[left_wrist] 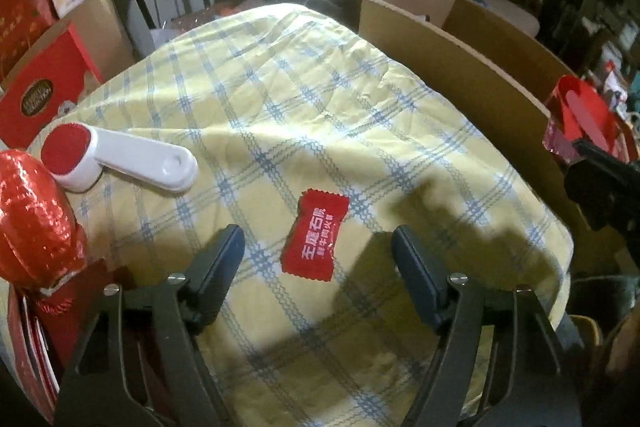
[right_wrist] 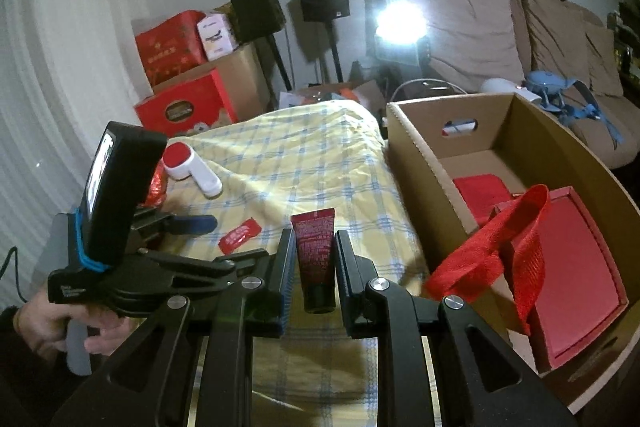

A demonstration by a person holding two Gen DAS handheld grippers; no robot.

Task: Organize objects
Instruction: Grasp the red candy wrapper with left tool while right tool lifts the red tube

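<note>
A red candy packet [left_wrist: 316,235] lies flat on the yellow-and-blue checked cloth [left_wrist: 320,99]. My left gripper [left_wrist: 317,228] hovers over it, open, one finger on each side and neither pad touching. The right wrist view shows the same packet [right_wrist: 239,235] beside the left gripper's blue fingers [right_wrist: 196,223]. My right gripper [right_wrist: 315,231] is shut on a dark red tube [right_wrist: 316,259], which it holds cap end toward the camera above the cloth's near right edge. A white lint brush [left_wrist: 120,159] with a red pad lies at the left.
An open cardboard box [right_wrist: 416,155] stands to the right of the cloth, holding a red gift box [right_wrist: 576,267] with a ribbon handle and a red cloth [right_wrist: 480,187]. A red foil-wrapped thing [left_wrist: 32,219] sits at the left edge. Red cartons [right_wrist: 184,107], speakers and a bright lamp stand behind.
</note>
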